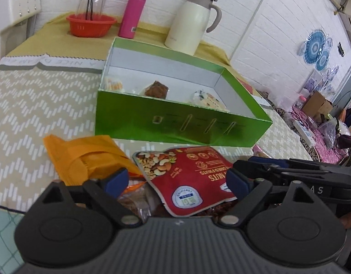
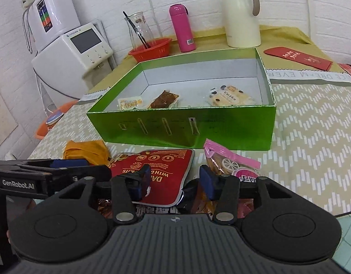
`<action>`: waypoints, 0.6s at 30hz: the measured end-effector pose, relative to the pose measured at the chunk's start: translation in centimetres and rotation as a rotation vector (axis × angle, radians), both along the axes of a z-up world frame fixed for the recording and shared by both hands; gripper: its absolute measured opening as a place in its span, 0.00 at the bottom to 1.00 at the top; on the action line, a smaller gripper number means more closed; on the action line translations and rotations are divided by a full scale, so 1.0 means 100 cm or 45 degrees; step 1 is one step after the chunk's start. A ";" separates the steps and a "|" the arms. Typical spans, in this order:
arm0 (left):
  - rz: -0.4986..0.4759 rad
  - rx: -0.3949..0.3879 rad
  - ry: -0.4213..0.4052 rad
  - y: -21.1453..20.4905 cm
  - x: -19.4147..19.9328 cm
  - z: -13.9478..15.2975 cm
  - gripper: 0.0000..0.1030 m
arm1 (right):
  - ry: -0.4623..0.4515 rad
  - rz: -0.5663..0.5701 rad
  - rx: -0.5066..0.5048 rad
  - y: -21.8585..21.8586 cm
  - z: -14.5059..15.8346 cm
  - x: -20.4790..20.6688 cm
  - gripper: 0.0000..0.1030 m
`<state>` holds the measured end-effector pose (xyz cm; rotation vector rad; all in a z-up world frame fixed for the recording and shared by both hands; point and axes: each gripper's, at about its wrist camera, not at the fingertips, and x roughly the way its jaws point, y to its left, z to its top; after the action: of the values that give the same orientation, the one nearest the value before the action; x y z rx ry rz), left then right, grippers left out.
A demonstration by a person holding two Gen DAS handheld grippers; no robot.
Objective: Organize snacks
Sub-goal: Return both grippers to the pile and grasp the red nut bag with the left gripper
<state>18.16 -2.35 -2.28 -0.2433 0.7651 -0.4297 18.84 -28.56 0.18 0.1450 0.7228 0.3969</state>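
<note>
A green box [image 1: 175, 125] [image 2: 186, 125] stands open on the table and holds three small snack packs: a yellow one [image 2: 131, 102], a brown one [image 2: 164, 99] and a white one [image 2: 230, 98]. In front of it lie a red nut pouch [image 1: 186, 173] [image 2: 161, 173], an orange pack [image 1: 84, 157] [image 2: 86, 150] and a pink pack [image 2: 230, 162]. My left gripper [image 1: 177, 179] is open, its fingers straddling the red pouch. My right gripper [image 2: 175, 180] is open over the pouch's right edge. The other gripper's arm shows at each view's side.
At the back stand a cream thermos jug [image 2: 240, 13], a pink bottle [image 2: 182, 27], a red basket [image 2: 150, 49] with a glass carafe [image 2: 141, 28], and red envelopes [image 2: 298, 58]. White appliances [image 2: 68, 52] stand left of the table. Clutter [image 1: 312, 118] sits on the far right.
</note>
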 end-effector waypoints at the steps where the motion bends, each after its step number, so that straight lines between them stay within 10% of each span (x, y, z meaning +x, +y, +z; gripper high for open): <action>1: -0.014 0.004 0.017 -0.002 0.004 -0.003 0.87 | 0.006 0.006 -0.013 0.002 0.000 0.004 0.82; 18: -0.022 -0.083 0.094 0.009 0.014 -0.013 0.60 | 0.064 0.105 -0.193 0.020 -0.004 0.026 1.00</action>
<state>19.61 -1.45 -3.57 -0.3152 0.8265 -0.4646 21.44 -26.53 -0.23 -0.0180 0.8072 0.4169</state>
